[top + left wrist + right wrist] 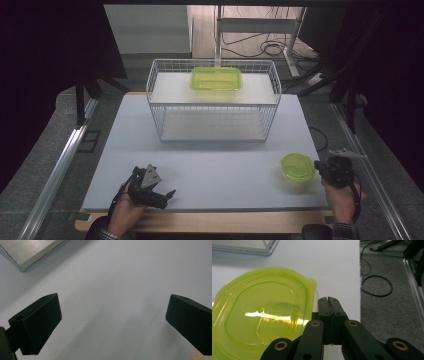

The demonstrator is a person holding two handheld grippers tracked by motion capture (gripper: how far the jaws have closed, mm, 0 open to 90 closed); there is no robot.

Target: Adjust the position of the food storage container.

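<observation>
Your right gripper (325, 169) sits at the right edge of the grey tabletop (215, 165), its jaws pressed fully together with nothing between them. The round yellow-green lidded container (297, 168) stands on the tabletop just beside those jaws, on their left. Your left gripper (162, 196) rests low over the near left part of the tabletop, well apart from the container, jaws spread wide and empty. Farther back stands a white wire basket (212, 102) with a rectangular yellow-green container (216, 78) on its upper shelf.
</observation>
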